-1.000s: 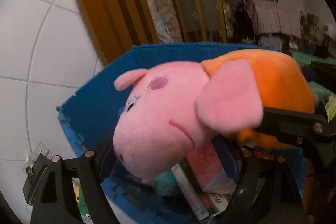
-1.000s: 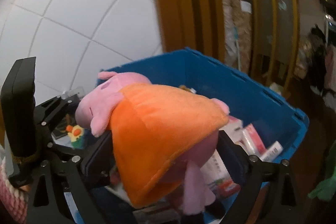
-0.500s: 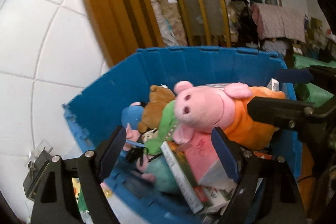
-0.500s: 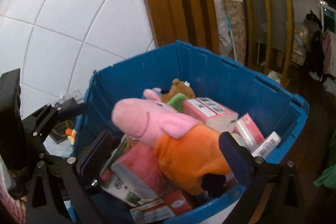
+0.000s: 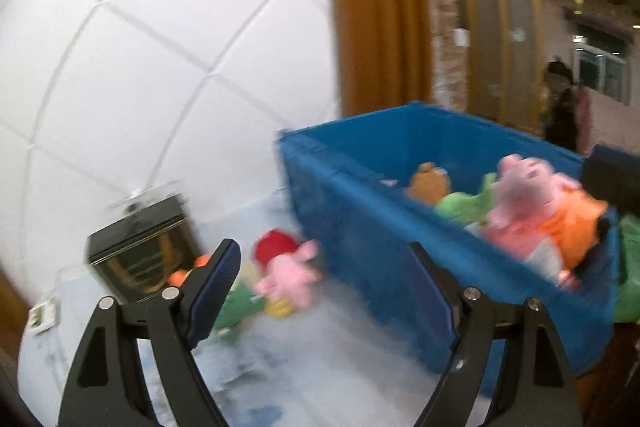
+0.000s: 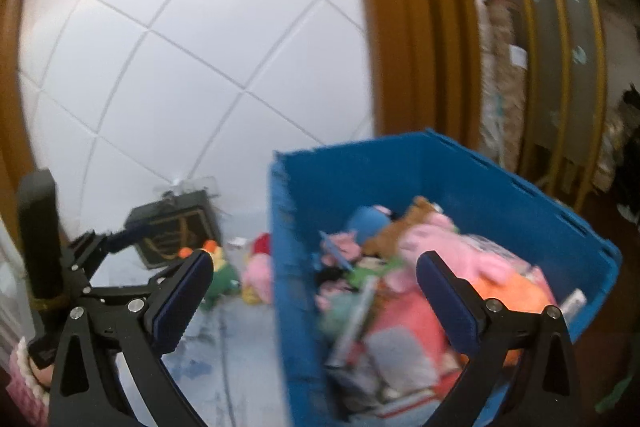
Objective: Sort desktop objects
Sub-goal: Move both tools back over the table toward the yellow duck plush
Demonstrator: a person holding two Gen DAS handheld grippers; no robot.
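The pink pig plush (image 5: 532, 211) in an orange dress lies in the blue crate (image 5: 384, 247), on top of the pile at the crate's near right end, well beyond and to the right of the left gripper (image 5: 324, 287) and touched by neither of its fingers. It is soft and rounded, with a pale pink head, a snout turned upward and a bright orange body; the picture is blurred, so finer marks on it cannot be made out. The left gripper's jaws stand wide apart with nothing between them but the crate's outer wall and the pale tabletop (image 5: 320, 367) behind. Just past its left finger a second small pig plush (image 5: 288, 275) with a red top lies on the table, next to a green toy (image 5: 232, 303) and in front of a black box (image 5: 140, 255) against the white tiled wall (image 5: 140, 67). A brown plush (image 5: 430, 181) and a green plush (image 5: 466, 205) lie in the crate, left of the orange-dressed pig. In the right wrist view the right gripper (image 6: 312, 291) has just been opening and now gapes at its widest, empty; the same pig lies beyond the gap toward the right finger, among boxes (image 6: 400, 331) and other soft toys, and is not gripped. The left gripper shows at the left edge of that view, beside the black box.
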